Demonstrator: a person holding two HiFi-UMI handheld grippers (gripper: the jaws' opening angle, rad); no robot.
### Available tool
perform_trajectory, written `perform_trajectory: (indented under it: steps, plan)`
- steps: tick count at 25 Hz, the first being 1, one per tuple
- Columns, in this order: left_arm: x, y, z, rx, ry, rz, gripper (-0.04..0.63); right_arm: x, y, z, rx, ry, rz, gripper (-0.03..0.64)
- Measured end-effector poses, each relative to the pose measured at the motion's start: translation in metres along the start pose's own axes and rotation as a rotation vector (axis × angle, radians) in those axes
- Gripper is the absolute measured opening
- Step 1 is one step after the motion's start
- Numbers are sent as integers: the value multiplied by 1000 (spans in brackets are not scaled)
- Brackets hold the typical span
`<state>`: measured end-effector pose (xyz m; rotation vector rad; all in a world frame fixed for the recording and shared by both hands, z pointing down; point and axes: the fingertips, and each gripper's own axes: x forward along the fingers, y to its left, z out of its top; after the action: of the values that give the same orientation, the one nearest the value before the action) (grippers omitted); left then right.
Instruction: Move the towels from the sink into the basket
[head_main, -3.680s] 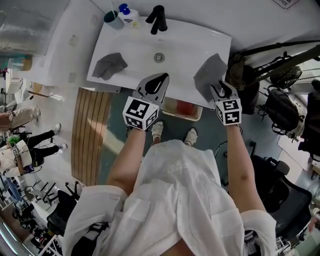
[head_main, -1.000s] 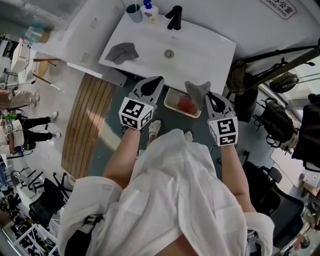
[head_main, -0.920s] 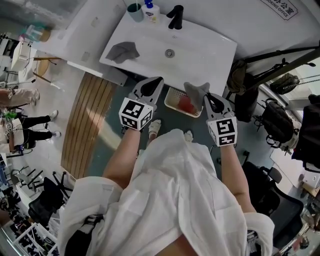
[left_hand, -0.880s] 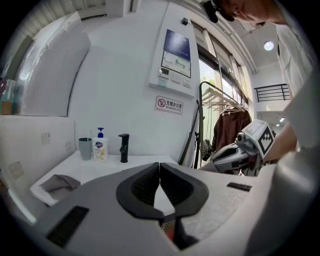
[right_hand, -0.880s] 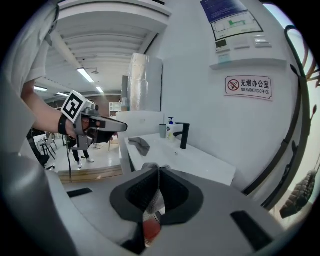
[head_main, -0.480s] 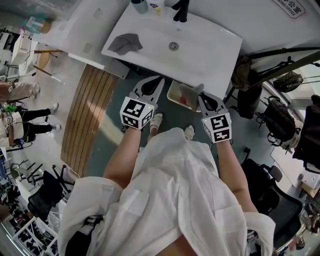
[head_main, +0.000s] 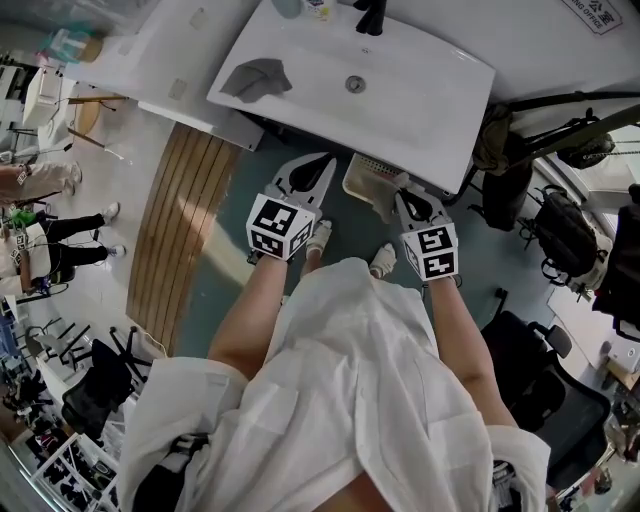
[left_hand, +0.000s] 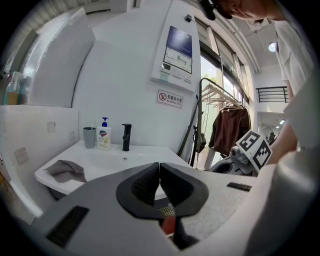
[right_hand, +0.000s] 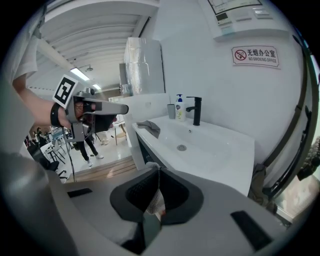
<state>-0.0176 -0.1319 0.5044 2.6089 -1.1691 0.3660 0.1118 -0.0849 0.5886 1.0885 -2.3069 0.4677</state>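
One grey towel (head_main: 256, 77) lies crumpled at the left end of the white sink (head_main: 420, 110); the same towel (left_hand: 65, 170) shows in the left gripper view and again (right_hand: 149, 127) in the right gripper view. My right gripper (head_main: 401, 192) is shut on a second grey towel (head_main: 386, 206), which hangs over the pale basket (head_main: 362, 172) on the floor under the sink's front edge. Between the right jaws the pinched towel (right_hand: 151, 201) shows. My left gripper (head_main: 322, 162) is shut and empty, just left of the basket.
A tap (right_hand: 195, 110), soap bottle (right_hand: 179, 108) and cup (right_hand: 171, 110) stand at the sink's back. Bags and a black stand (head_main: 560, 200) crowd the floor to the right. A wooden mat (head_main: 185, 230) lies to the left. People stand far left (head_main: 50, 230).
My right gripper carried its towel down off the sink's right end and over the basket. The left gripper stayed shut near the sink's front edge.
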Motion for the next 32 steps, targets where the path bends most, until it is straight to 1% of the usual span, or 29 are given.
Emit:
perform_trajectory:
  steps: [7,16,21,26,32]
  plan:
    - [4,10,-7,2,18,-46,9,22,0,-22,95,50,-64,34]
    - [13,23,-7,34,45,-107,9,40,-13,-33,213,66,-152,37]
    - [13,31,-4,50,44,-117,9,43,-18,-36,260,68,-188,38]
    - [10,33,1,57,38,-121,9,41,-20,-32,271,62,-198,40]
    - [7,34,4,59,33,-121,10,39,-23,-34,275,76,-208,61]
